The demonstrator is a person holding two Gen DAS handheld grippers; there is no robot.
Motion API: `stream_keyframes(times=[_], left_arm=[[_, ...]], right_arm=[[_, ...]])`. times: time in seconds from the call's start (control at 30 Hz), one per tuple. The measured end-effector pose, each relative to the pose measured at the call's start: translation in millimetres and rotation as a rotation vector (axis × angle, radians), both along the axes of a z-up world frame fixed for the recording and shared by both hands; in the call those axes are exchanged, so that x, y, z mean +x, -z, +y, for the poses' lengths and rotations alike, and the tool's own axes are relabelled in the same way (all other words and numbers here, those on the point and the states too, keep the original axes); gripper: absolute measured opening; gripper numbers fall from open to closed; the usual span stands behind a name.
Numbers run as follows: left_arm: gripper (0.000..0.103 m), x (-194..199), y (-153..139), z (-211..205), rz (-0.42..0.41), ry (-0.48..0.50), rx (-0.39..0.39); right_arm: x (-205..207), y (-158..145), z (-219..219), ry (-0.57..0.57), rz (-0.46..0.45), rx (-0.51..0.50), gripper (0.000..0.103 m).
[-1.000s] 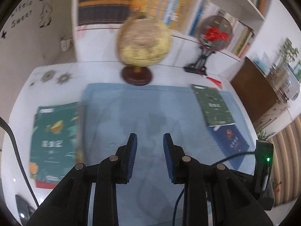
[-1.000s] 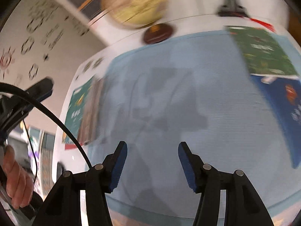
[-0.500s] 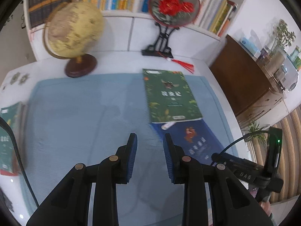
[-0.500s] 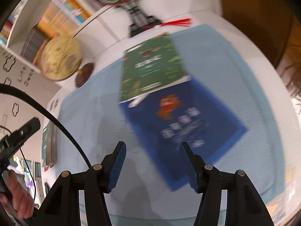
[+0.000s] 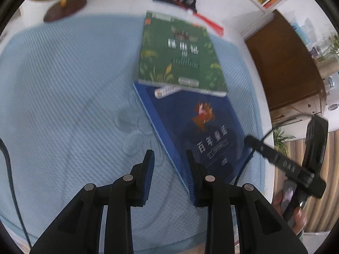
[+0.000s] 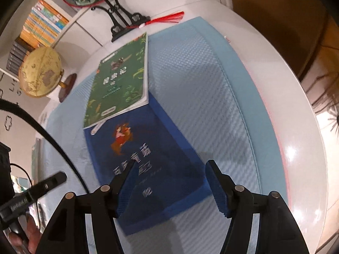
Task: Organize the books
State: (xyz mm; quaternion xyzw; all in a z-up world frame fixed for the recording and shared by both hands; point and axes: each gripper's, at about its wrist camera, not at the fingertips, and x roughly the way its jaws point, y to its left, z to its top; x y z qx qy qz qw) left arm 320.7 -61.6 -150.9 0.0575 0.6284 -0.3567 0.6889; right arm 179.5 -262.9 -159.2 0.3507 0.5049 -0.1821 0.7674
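While the right tongs (image 6: 169, 182) stand spread, just opened wider, the near end of the blue book (image 6: 148, 169) lies under them, not pinched. The left tongs (image 5: 169, 165) stand only a little apart with nothing between the pads, and the blue book's long edge runs just past their right finger. Farther off, a green book (image 5: 180, 53) lies partly on the blue one, on the light blue mat (image 5: 63, 105). Behind them, shelves (image 6: 42, 23) hold rows of books.

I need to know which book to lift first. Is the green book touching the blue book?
Touching. In the right wrist view the green book lies with its near edge overlapping the far end of the blue book, resting on top of it.
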Motion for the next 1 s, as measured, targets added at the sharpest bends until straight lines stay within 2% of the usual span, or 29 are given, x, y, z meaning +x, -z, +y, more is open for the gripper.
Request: stream_keyframes(times=[0.17,0.47,0.6,0.73,0.83,1.0], left_arm=[[0.026,-10.6,21.9,1.1,0.035,-0.016,0.017],[0.026,-19.5,36.4,-3.9,0.094,-0.017,-0.010],[0.026,-21.7,41.0,-0.3,0.104,-0.035,-0.017],[0.026,-17.7,43.7,2.7,0.129,-0.045,-0.034],[0.026,-17.1,43.8,9.5,0.097,-0.050,-0.026],[0.026,-12.5,45.1,21.6,0.114,-0.069,-0.033]], right_arm=[[15.6,5.2,-5.1,-0.040,0.022,-0.066,0.063],[23.6,15.4,4.0,-0.115,0.065,-0.142,0.064],[20.2,12.0,18.3,-0.179,0.053,-0.120,0.064],[12.7,12.1,28.6,-0.189,0.032,-0.061,0.065],[6.5,11.6,39.9,-0.198,0.032,-0.043,0.065],[-5.6,11.4,55.8,-0.239,0.031,-0.005,0.065]])
